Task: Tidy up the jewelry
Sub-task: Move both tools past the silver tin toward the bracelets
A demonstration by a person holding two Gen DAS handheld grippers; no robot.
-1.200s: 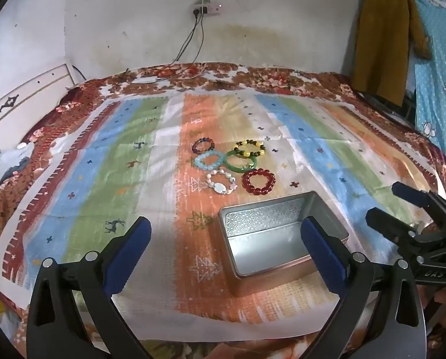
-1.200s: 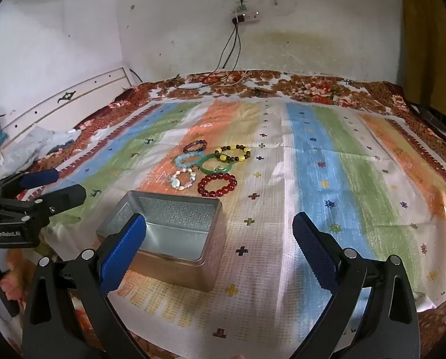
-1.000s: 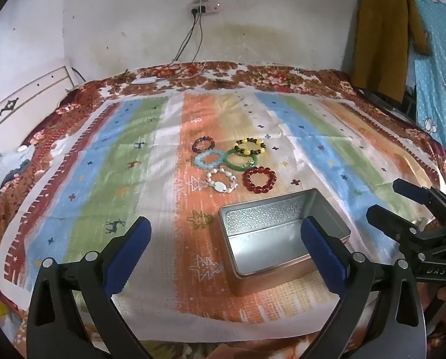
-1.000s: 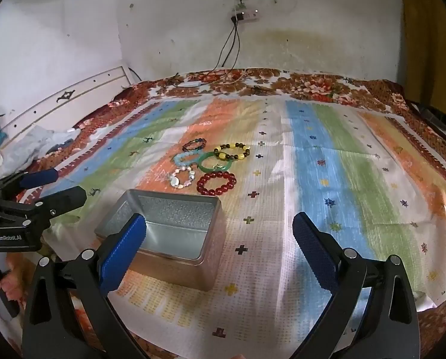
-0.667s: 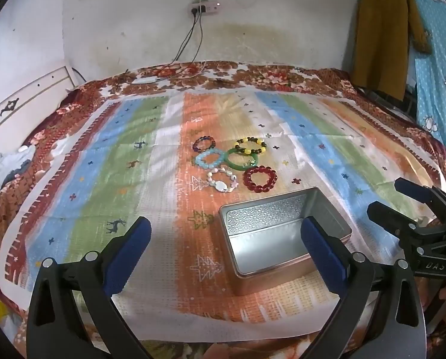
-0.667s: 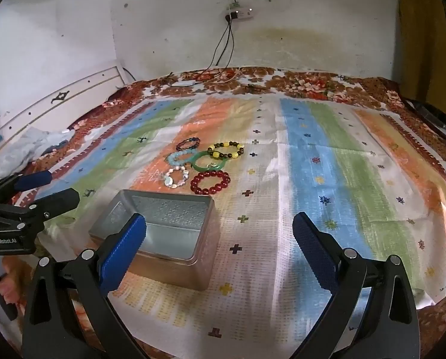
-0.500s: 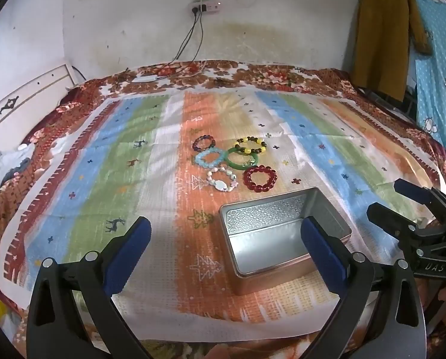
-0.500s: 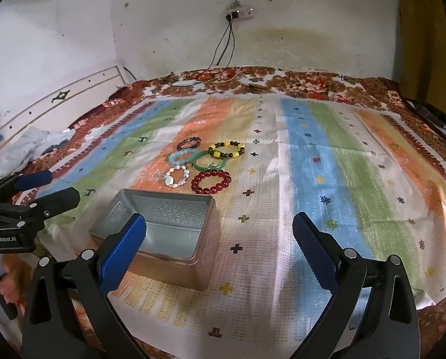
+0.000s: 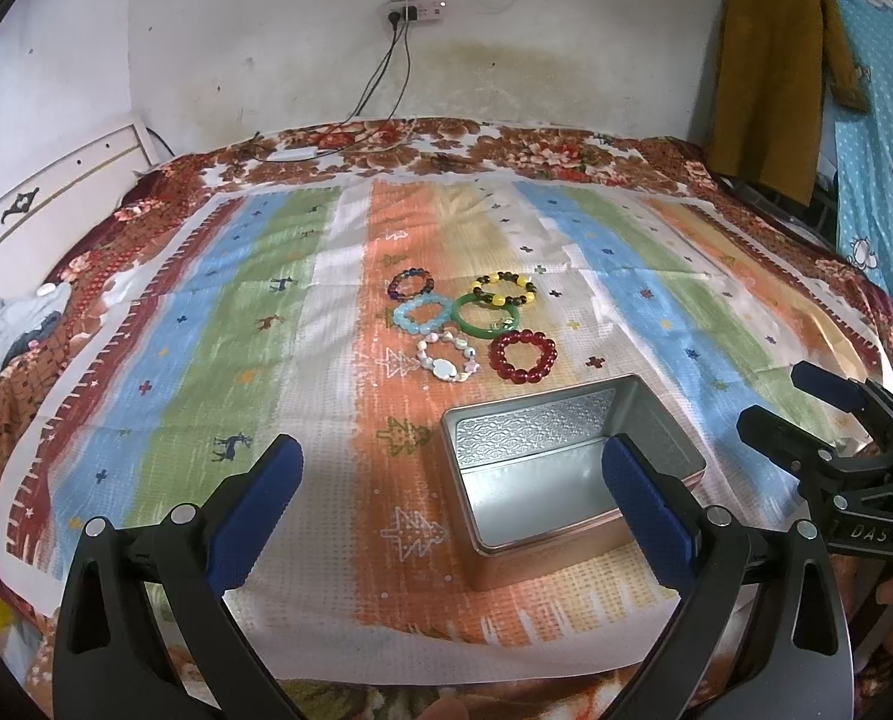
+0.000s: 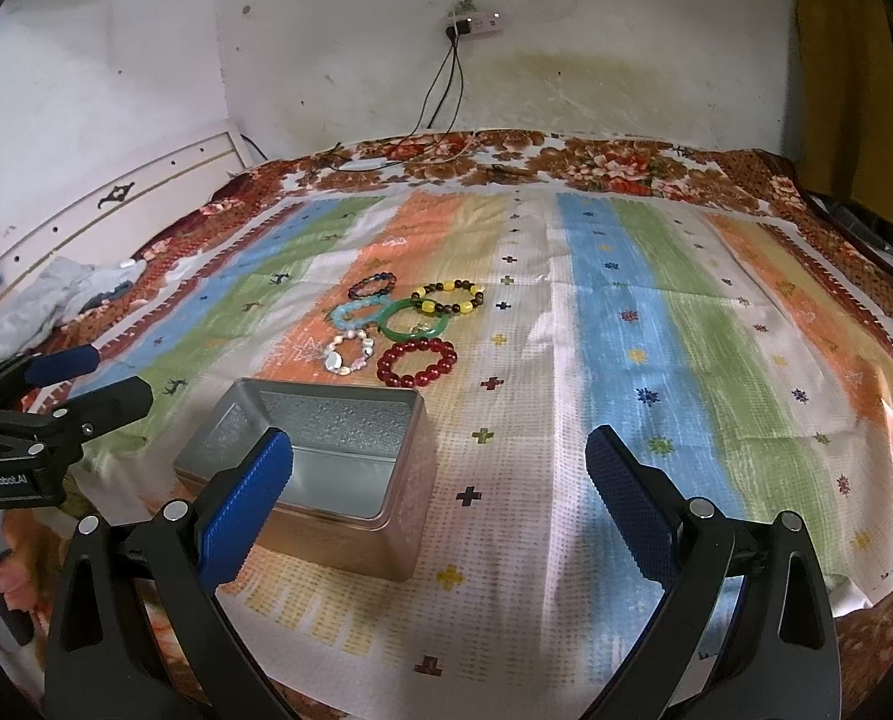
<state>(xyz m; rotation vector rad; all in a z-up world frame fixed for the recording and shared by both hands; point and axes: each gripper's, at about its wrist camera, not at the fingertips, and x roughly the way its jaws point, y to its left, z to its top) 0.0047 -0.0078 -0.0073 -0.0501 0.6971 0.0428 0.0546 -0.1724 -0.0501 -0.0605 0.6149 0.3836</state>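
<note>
Six bracelets lay in a tight cluster near the middle of the striped cloth (image 9: 302, 324) that covered the bed, probably grouped so each could be picked off in turn. The red bracelet (image 9: 522, 356) and the white bracelet (image 9: 446, 360) sat on the near side of the cluster, the green bracelet (image 9: 484, 316) and the pale blue bracelet (image 9: 422, 313) behind them, and the yellow-and-dark bracelet (image 9: 504, 288) and the purple bracelet (image 9: 411, 285) farthest toward the wall.

The open tin (image 9: 566, 468) stood just this side of the cluster, toward the cloth's near edge, with nothing visible inside (no lid showed in either view). Its place between the person and the jewelry suggested it was meant to receive the bracelets with a short carry.

The left gripper (image 9: 446, 510) hung over the near edge with its jaws wide and nothing between them, the tin partly behind its right finger. The right gripper (image 10: 440, 498) was likewise spread wide and empty, over the cloth right of the tin. Neither touched anything, so sorting looked not yet begun; the red bracelet, nearest the tin, seemed the easiest first pick.
</note>
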